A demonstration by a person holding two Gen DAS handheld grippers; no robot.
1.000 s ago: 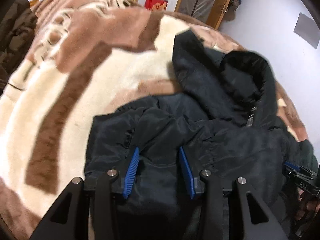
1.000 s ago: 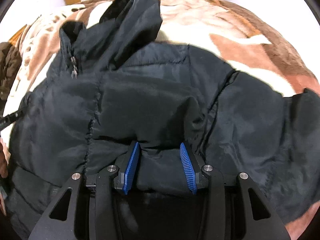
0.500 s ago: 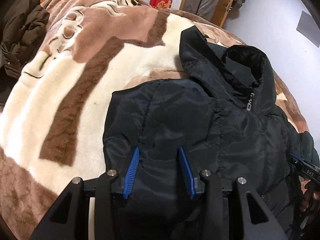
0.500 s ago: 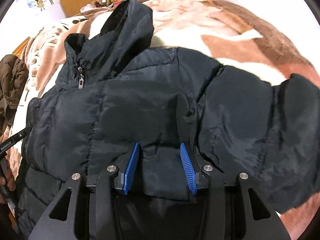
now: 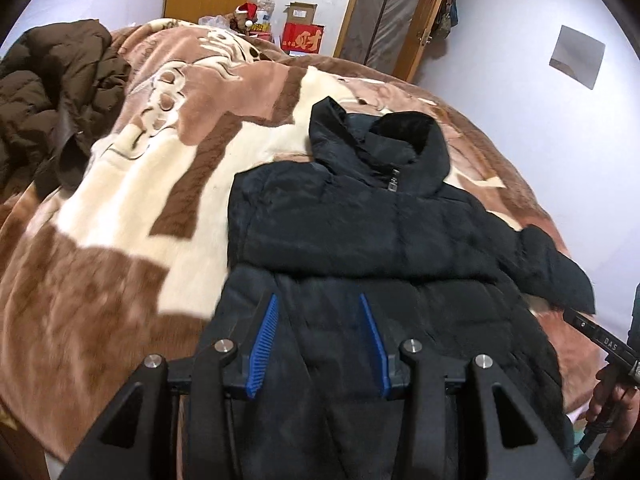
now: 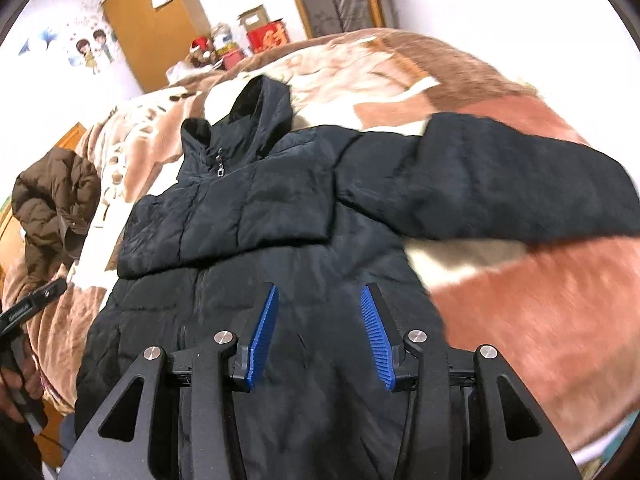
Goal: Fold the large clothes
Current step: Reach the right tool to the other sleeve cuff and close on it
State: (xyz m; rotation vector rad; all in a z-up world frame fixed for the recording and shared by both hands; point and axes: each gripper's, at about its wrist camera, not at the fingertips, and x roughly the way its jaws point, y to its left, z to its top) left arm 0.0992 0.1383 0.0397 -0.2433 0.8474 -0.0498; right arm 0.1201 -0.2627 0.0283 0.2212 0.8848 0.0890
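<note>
Both grippers, left [image 5: 320, 340] and right [image 6: 320, 332], are seen open, empty. Black jacket [image 5: 360, 232] is spread flat; one sleeve [image 6: 500, 184] is left unfolded.

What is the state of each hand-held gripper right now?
Left hand-held gripper: open, nothing between its pads; the black jacket lies on the bed below.
Right hand-held gripper: open, holding nothing, over the same jacket.

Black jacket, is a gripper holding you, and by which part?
No, nothing seems held: the left gripper and right gripper have open fingers above the black jacket's lower half.
</note>
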